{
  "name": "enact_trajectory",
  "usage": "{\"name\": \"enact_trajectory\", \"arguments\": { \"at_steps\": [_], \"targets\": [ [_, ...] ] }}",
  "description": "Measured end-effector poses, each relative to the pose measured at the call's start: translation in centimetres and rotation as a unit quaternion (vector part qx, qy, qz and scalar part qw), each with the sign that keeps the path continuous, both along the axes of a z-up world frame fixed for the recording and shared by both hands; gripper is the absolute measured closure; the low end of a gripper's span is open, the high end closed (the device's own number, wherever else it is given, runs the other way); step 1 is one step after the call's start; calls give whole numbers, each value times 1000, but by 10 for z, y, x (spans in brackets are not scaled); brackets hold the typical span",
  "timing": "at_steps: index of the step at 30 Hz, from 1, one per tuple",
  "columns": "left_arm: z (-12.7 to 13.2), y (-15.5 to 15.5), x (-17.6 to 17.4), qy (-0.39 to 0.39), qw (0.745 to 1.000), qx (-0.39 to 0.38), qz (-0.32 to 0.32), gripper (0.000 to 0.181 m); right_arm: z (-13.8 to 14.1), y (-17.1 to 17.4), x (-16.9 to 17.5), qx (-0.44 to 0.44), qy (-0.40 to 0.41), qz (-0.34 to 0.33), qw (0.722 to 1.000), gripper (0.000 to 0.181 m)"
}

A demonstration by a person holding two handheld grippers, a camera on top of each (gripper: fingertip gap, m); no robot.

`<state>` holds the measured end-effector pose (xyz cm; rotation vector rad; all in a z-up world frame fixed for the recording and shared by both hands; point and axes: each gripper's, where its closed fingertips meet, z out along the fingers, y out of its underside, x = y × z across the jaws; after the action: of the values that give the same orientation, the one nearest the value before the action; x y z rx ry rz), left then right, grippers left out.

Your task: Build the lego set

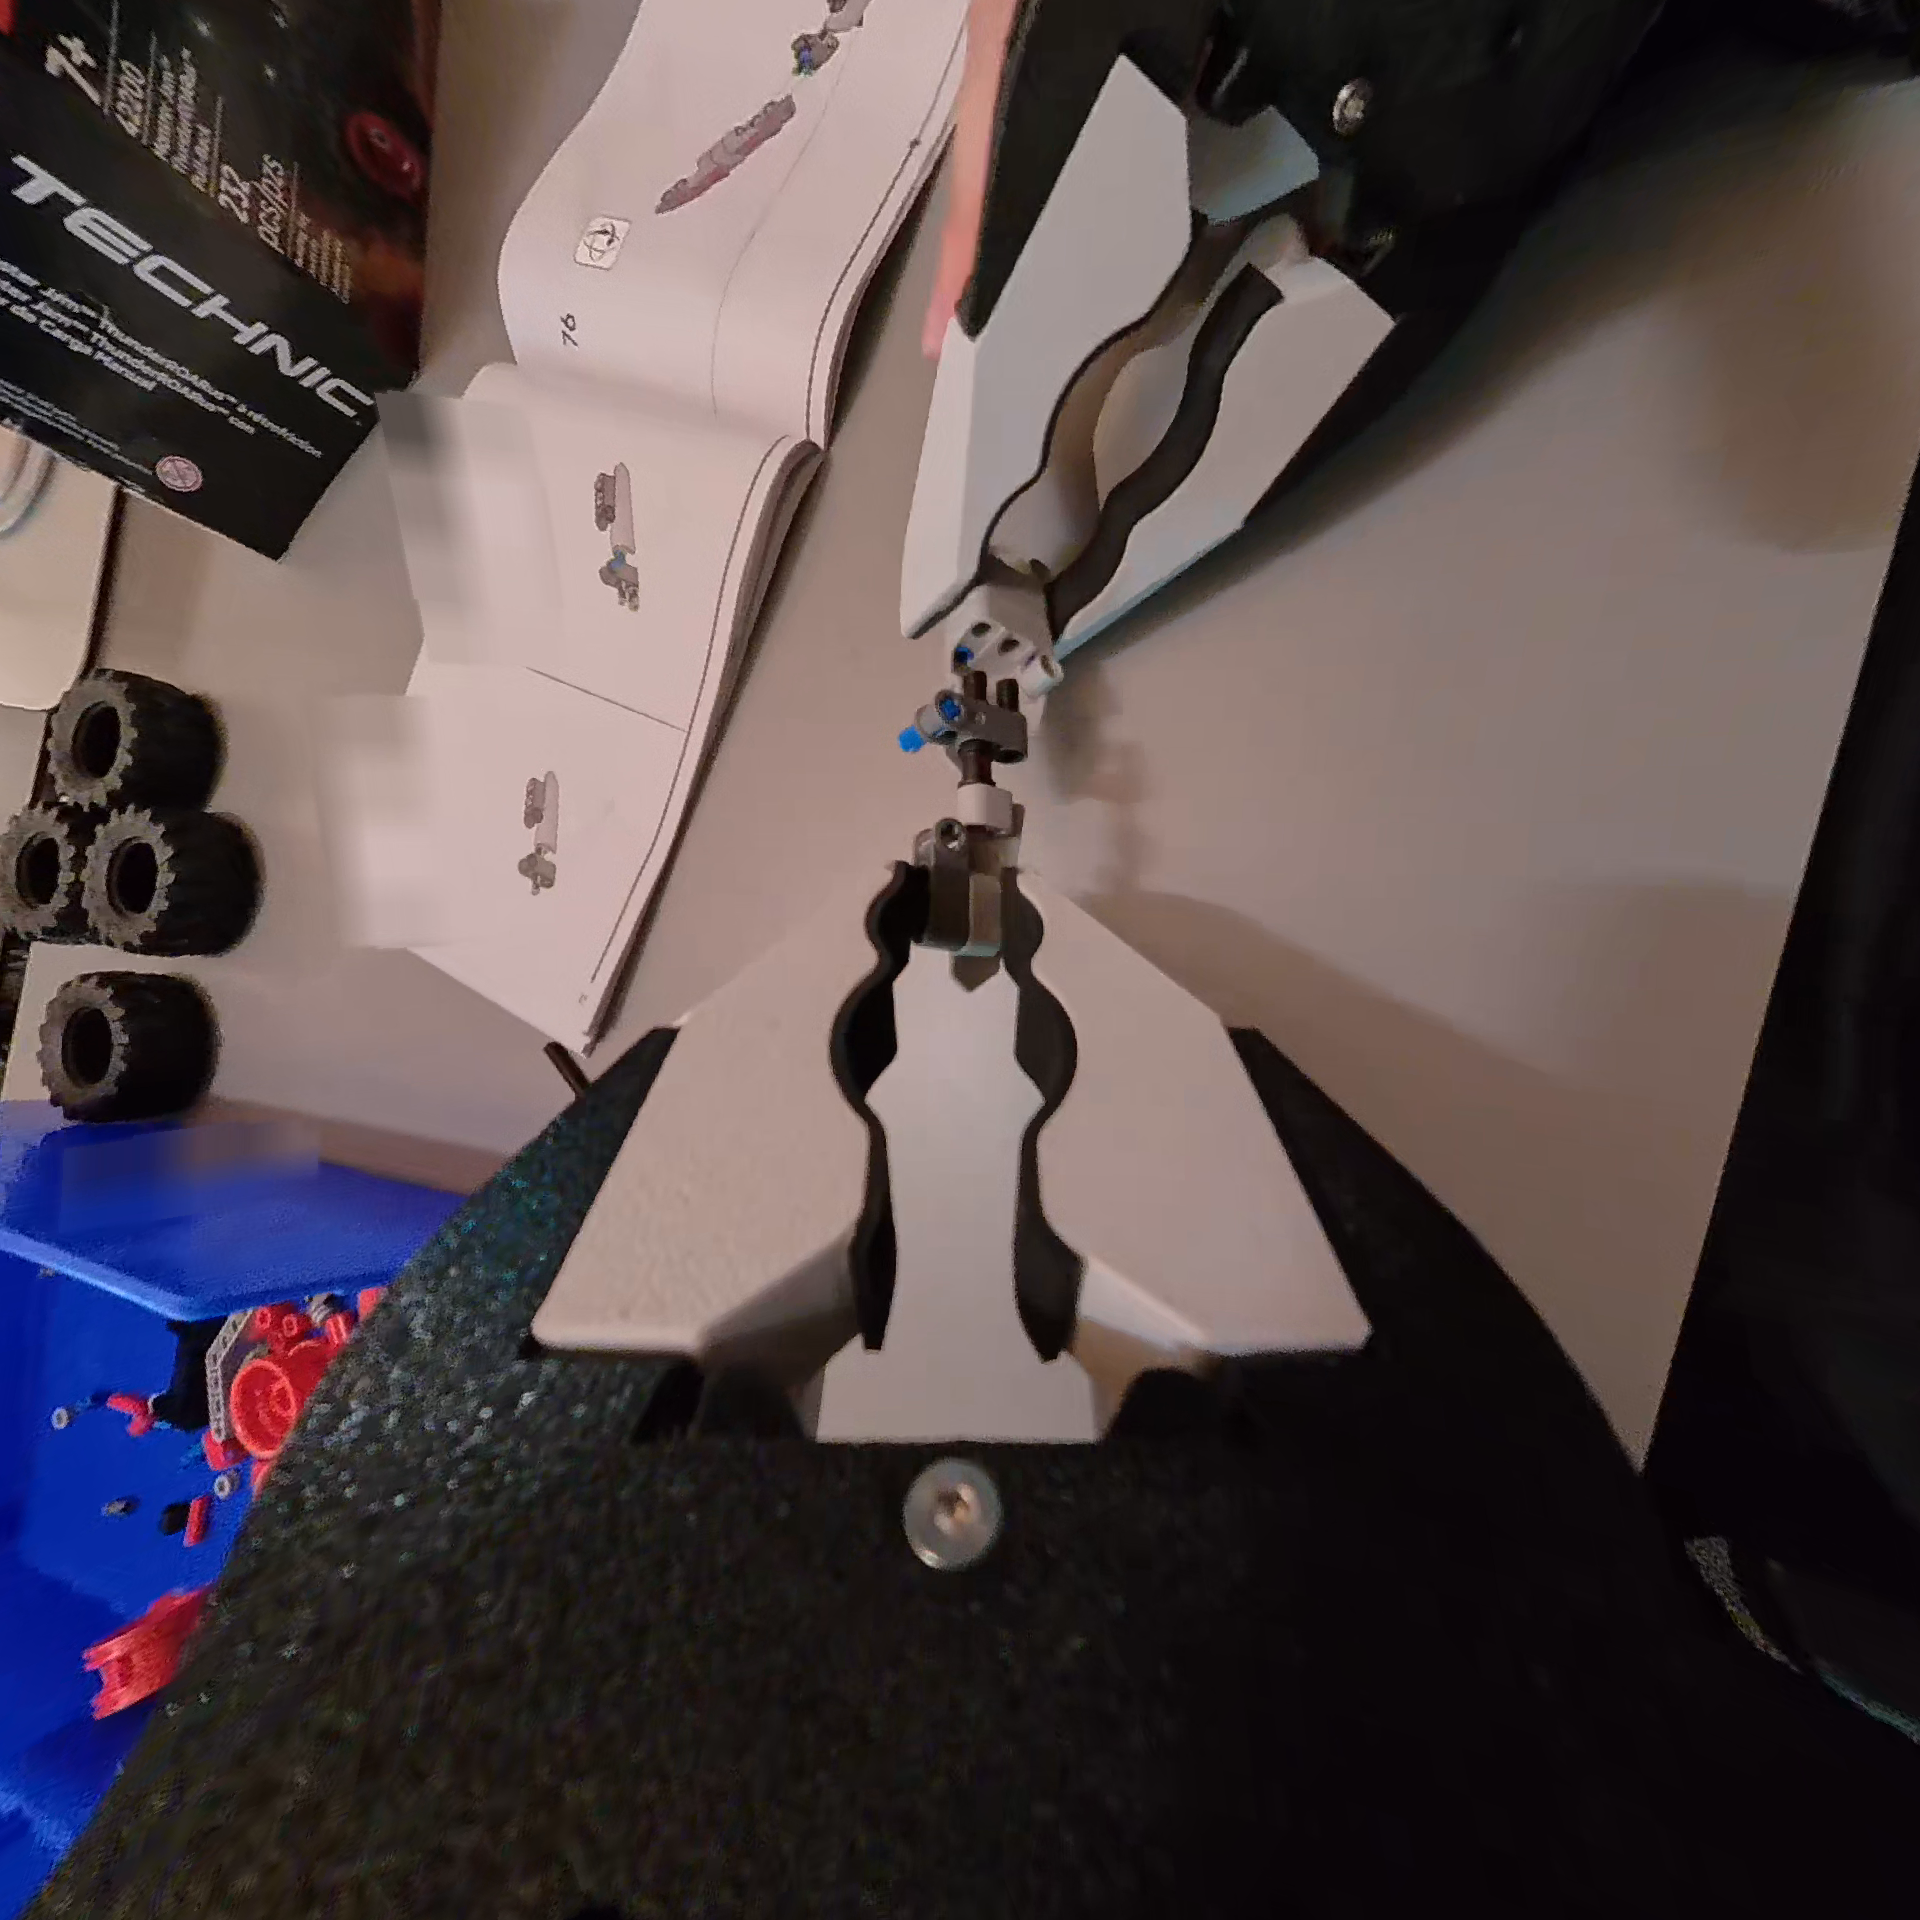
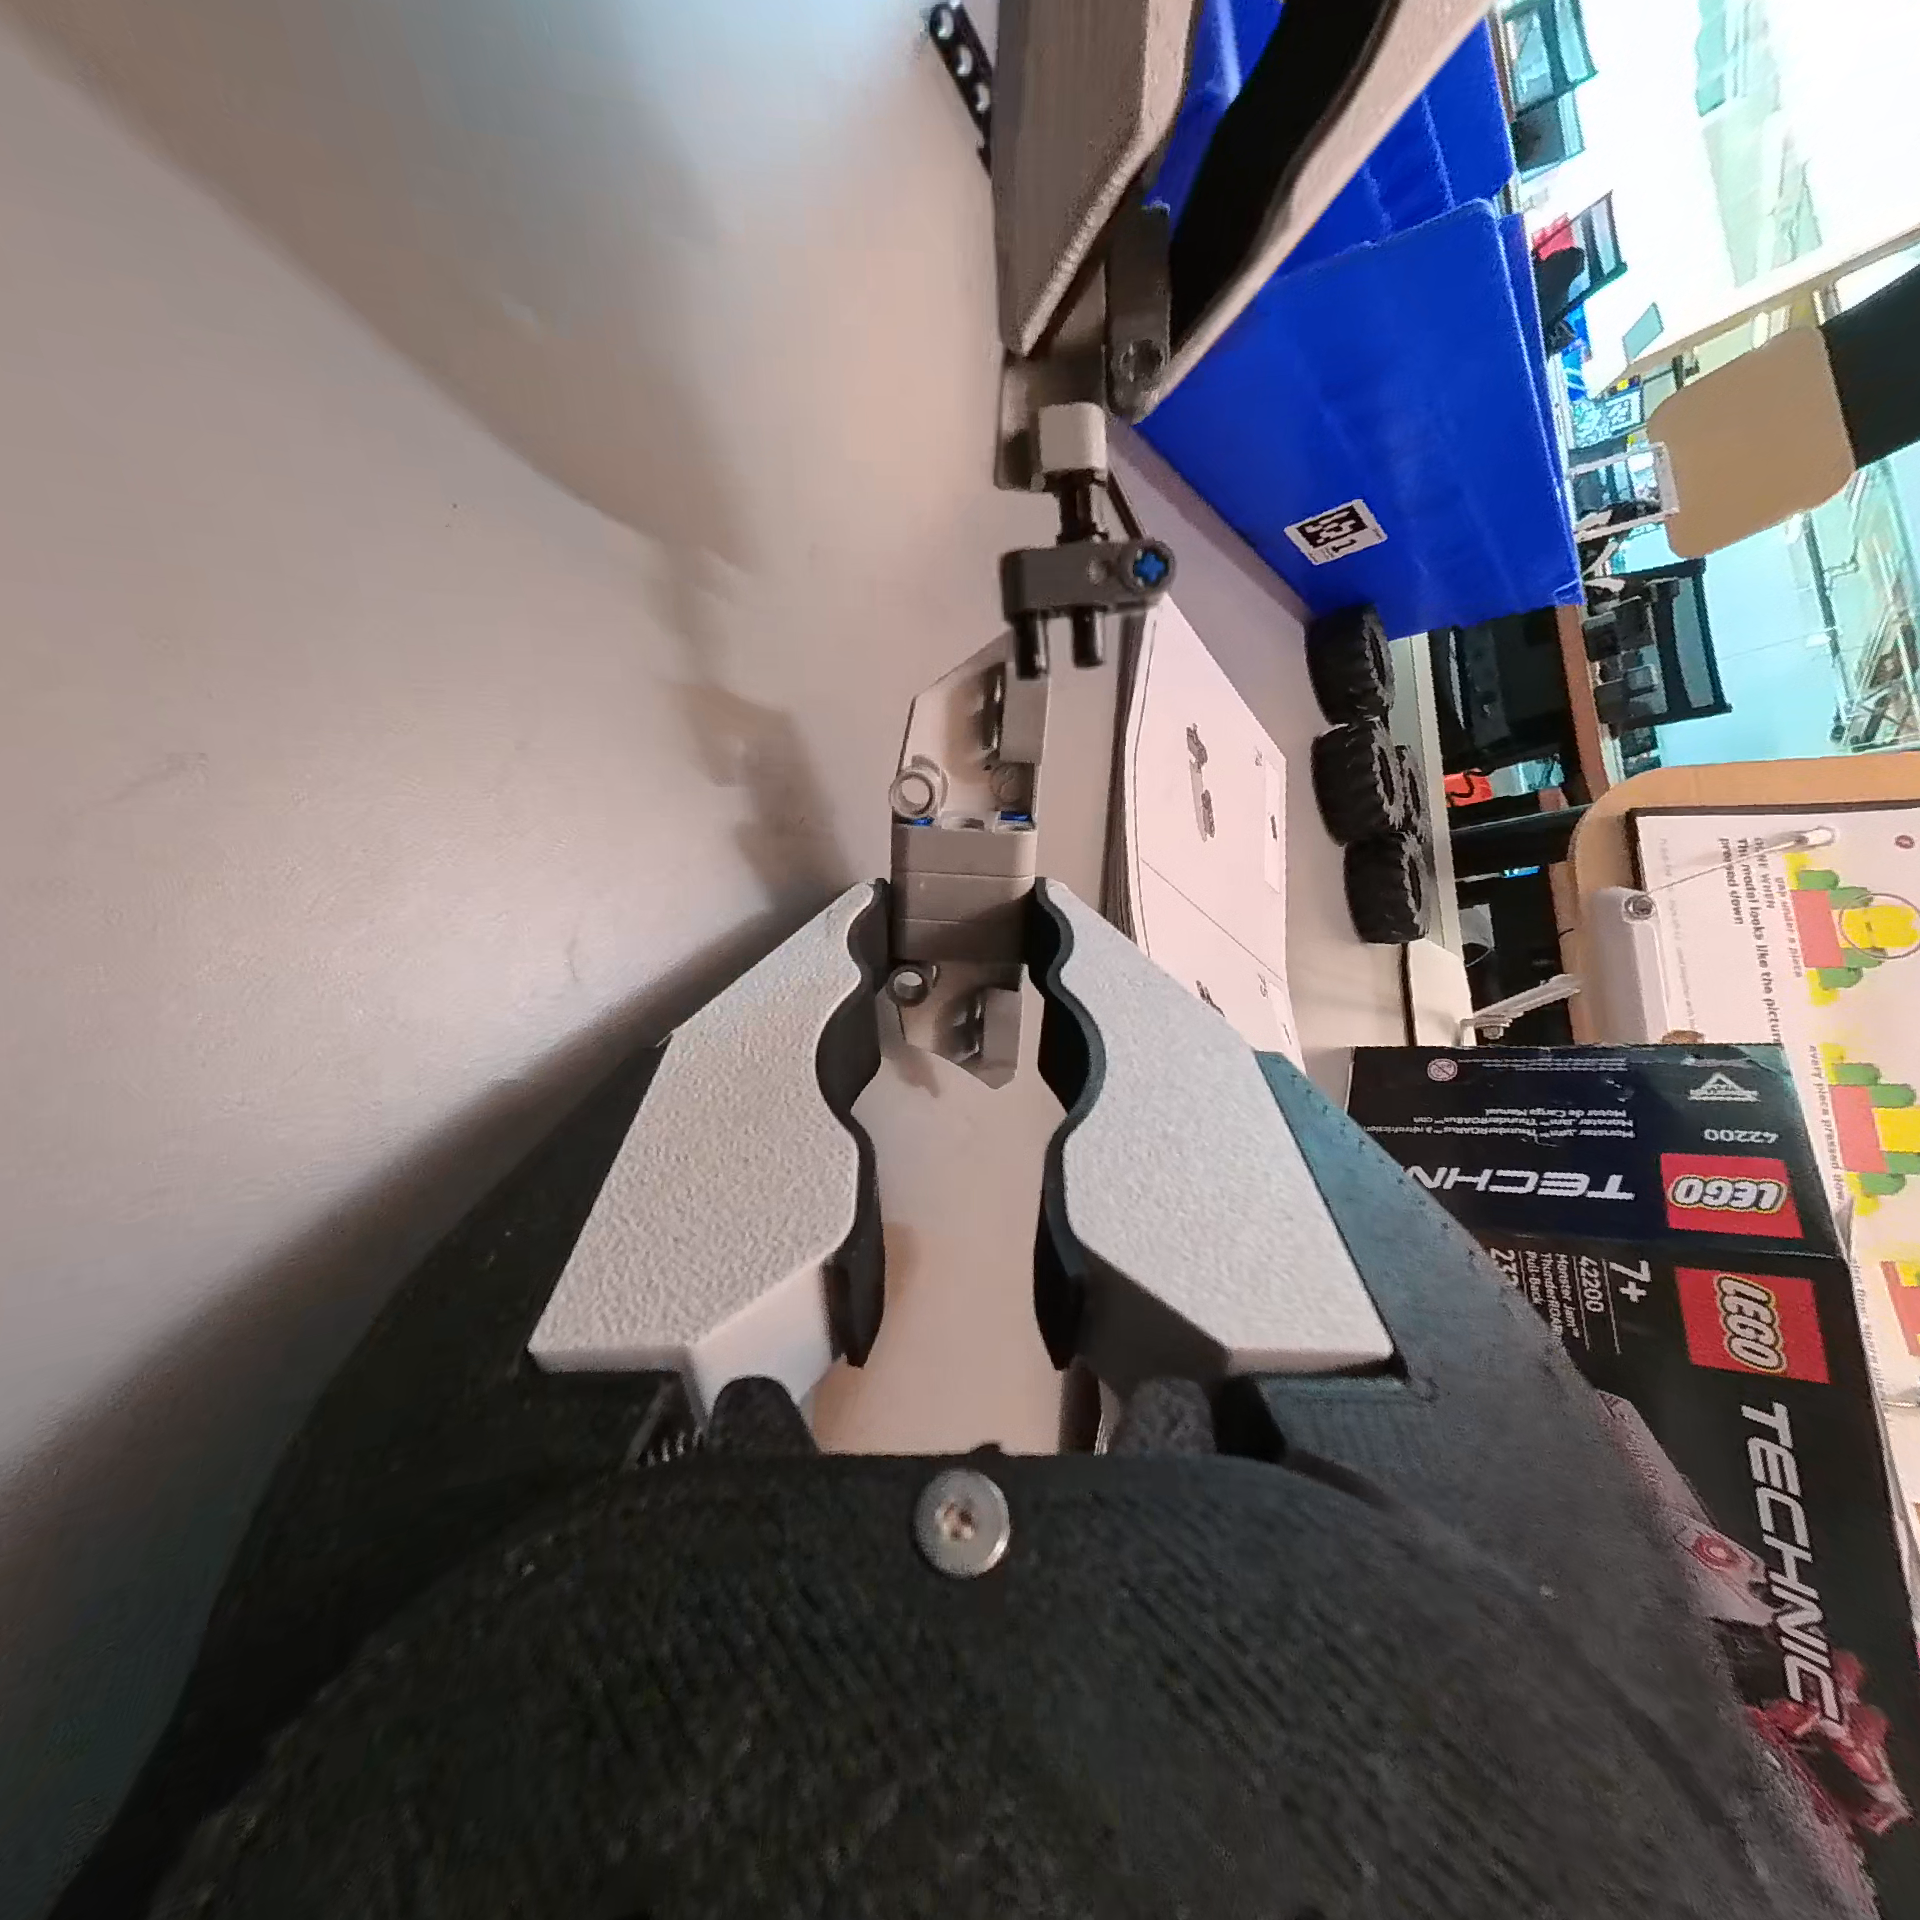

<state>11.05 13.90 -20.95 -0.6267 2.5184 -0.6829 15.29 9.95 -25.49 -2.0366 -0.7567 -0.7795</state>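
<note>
My left gripper (image 1: 961, 909) is shut on a dark grey connector (image 1: 961, 883). This is one end of a small sub-assembly: a black axle, a white bush (image 1: 983, 805) and a grey cross piece with a blue pin (image 1: 961, 725). Two black pins on the cross piece meet the white and grey assembly (image 1: 1000, 646) held by my right gripper (image 1: 1016, 608). In the right wrist view, my right gripper (image 2: 958, 920) is shut on that assembly (image 2: 956, 878). The cross piece (image 2: 1081, 571) and bush (image 2: 1075, 442) are just beyond it, held by the left gripper (image 2: 1132, 343). I cannot tell how deep the pins sit.
An open instruction booklet (image 1: 623, 540) lies to the left, with the black set box (image 1: 177, 270) behind it. Several black tyres (image 1: 135, 862) stand beside a blue bin (image 1: 156, 1226) of red parts. The right wrist view shows the box (image 2: 1662, 1247), bin (image 2: 1371, 416), tyres (image 2: 1371, 790) and a black beam (image 2: 966, 83).
</note>
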Motion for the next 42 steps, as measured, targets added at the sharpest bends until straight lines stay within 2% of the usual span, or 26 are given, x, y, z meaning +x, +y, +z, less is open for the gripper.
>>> {"name": "enact_trajectory", "arguments": {
  "at_steps": [15, 42],
  "targets": [
    [4, -7, 10, -3, 1000, -15, 24, 167, 0, 3, 3, 10, 12, 2, 1000, 157],
    [2, -10, 8, -4, 1000, -6, 20, 168, -1, 3, 4, 14, 10, 5, 1000, 157]
  ]
}}
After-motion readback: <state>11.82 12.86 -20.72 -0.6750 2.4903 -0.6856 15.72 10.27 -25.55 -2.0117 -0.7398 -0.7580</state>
